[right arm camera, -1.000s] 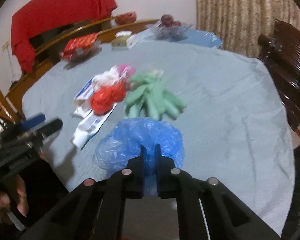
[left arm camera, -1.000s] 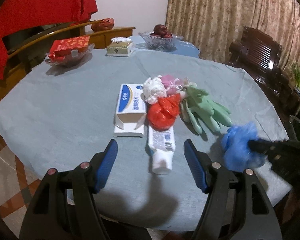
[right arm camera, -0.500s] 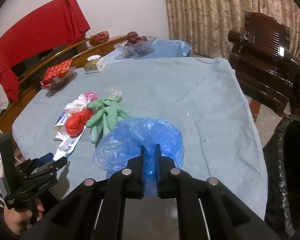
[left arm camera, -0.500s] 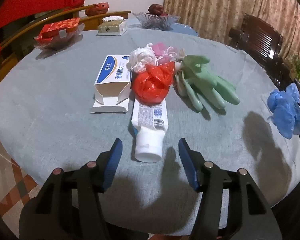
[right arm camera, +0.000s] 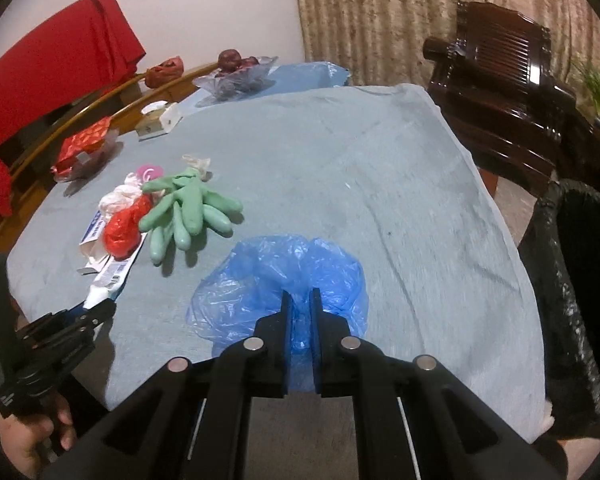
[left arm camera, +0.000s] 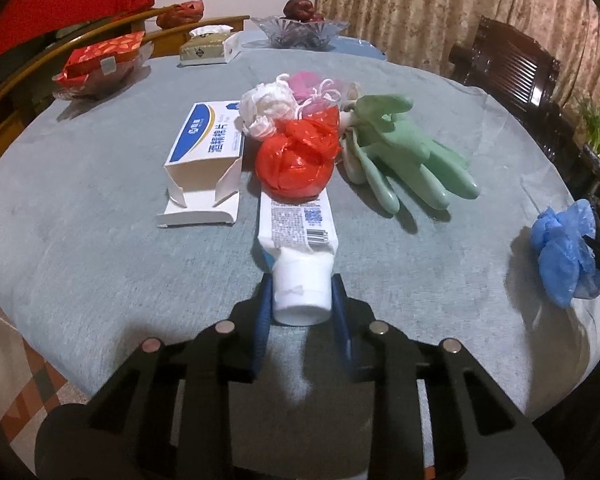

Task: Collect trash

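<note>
left gripper (left arm camera: 302, 296): jaws just closed, pads pressing white tube (left arm camera: 300, 240) cap between them | right gripper (right arm camera: 300, 312): clenched on blue plastic bag (right arm camera: 280, 272), above table (right arm camera: 380, 184)

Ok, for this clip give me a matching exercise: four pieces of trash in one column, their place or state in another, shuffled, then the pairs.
1. white tube
2. blue plastic bag
3. red bag
4. green gloves

A. pinched in the right tool
B. lying free on the cloth, right of the red bag
C. cap end between the left tool pads
D. resting on the tube's far end

Pairs: 1-C, 2-A, 3-D, 4-B
</note>
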Available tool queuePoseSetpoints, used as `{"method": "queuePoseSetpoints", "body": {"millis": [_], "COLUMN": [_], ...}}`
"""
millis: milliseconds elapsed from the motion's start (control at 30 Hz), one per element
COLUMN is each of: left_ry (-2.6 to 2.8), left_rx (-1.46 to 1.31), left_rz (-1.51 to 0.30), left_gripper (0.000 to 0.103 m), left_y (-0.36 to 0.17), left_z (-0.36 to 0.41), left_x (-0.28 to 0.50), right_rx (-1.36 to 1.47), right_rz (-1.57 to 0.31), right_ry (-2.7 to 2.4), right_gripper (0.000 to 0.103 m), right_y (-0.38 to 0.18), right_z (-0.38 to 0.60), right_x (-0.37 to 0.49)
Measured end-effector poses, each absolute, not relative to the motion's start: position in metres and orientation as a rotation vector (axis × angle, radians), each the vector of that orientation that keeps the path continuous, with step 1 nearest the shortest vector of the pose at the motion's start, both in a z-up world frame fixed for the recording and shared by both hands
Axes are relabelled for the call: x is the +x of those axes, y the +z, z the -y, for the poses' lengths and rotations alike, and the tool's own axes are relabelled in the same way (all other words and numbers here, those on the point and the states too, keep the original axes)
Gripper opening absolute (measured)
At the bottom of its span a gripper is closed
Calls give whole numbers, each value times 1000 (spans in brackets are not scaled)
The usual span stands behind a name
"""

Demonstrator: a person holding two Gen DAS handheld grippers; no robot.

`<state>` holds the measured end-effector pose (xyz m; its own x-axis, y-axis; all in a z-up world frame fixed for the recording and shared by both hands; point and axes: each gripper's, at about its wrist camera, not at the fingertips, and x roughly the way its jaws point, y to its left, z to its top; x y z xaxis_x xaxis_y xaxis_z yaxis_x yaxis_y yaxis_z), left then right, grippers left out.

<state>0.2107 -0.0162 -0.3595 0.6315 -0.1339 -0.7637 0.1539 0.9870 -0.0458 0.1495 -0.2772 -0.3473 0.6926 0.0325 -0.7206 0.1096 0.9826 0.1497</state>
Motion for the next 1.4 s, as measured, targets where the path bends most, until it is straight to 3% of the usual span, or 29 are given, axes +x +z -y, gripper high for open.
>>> {"method": "queuePoseSetpoints", "body": {"millis": [833, 867, 900, 967, 1167, 1267, 1333, 1367, 1400], "left_ry": [-204, -216, -224, -250, -300, -299, -290, -282, -266], "left_rx": [24, 29, 33, 44, 61, 51, 54, 58, 66], "left_rz": [-719, -710, -705, -696, -669, -700, -726, -729, -722], "left_gripper": [24, 23, 10, 0, 0, 5, 15, 35, 62], "left_y": [-261, -257, -254, -248, -243, -262, -277, -281, -285], "left_z": [49, 55, 60, 72, 98, 94, 90, 89, 87], "left_x": [150, 149, 149, 150, 153, 158, 161, 161, 160], "right_rx": [190, 189, 187, 186, 199, 208, 216, 219, 219], "right_rz": [-721, -717, -710, -698, -693, -696, -702, -706, -713], "right_ry": [-26, -25, -26, -29, -51, -58, -61, -61, -59], "right_gripper": [8, 8, 8, 8, 8, 8, 8, 8, 8], "right_y": [-307, -303, -299, -292, -284, -289, -295, -298, -302], "right_z": [282, 283, 284, 289, 307, 312, 315, 316, 315], "right_x": [131, 130, 128, 125, 121, 118, 117, 117, 117]}}
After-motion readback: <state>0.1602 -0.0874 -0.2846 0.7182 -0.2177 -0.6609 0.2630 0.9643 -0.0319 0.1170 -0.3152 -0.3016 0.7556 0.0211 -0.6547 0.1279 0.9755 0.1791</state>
